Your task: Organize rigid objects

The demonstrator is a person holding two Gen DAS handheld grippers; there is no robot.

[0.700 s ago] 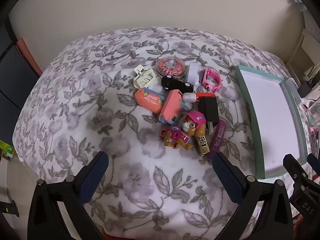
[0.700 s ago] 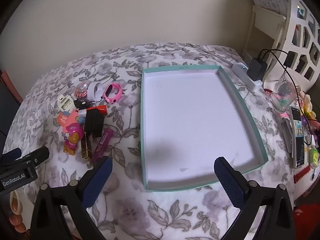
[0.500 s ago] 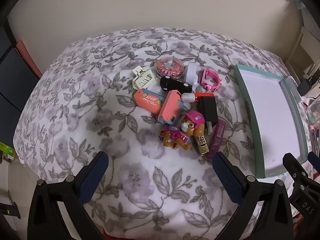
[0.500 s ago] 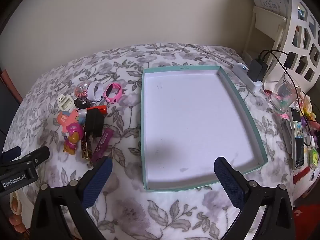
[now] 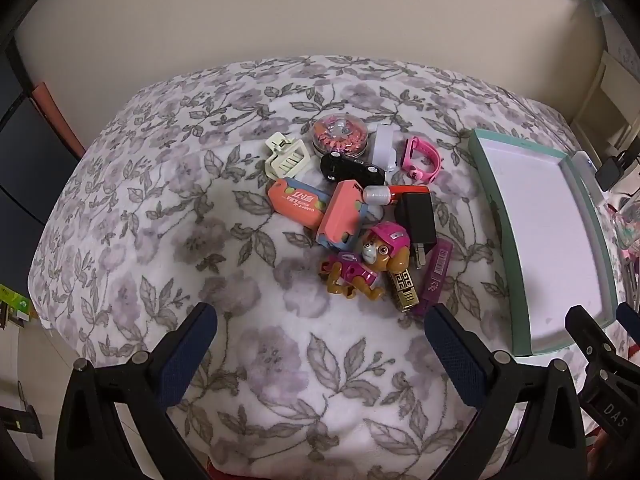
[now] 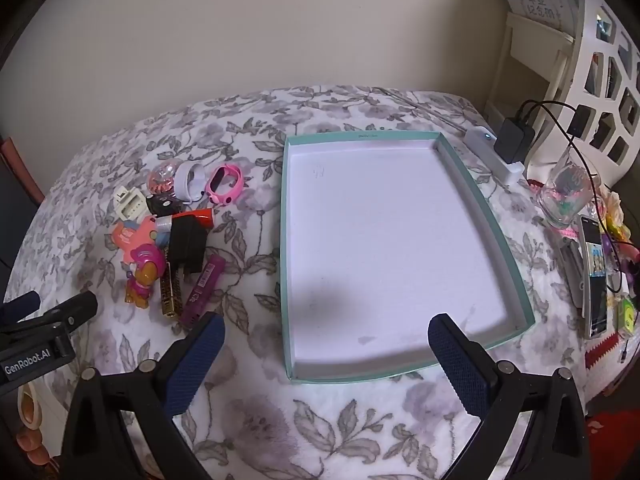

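A pile of small objects lies on a floral cloth: a pink toy dog [image 5: 370, 266], a black charger plug [image 5: 416, 222], a gold lipstick [image 5: 405, 290], a purple tube [image 5: 434, 276], salmon erasers [image 5: 296, 202], a cream hair clip [image 5: 286, 160], a black toy car [image 5: 352, 168] and a pink watch [image 5: 422, 160]. An empty teal tray [image 6: 288, 280] lies to their right. My left gripper [image 5: 320, 344] is open above the cloth, short of the pile. My right gripper [image 6: 324, 348] is open over the tray's near edge.
A white power strip [image 6: 494, 152] with a black adapter [image 6: 514, 136], a glass jar [image 6: 568, 192] and a phone [image 6: 594, 276] crowd the table's right side. A white shelf [image 6: 580, 60] stands at the back right. A wall runs behind the table.
The left gripper has drawn back and up very slightly, so the pile sits a little lower in view. The right gripper has barely moved. Both stay open.
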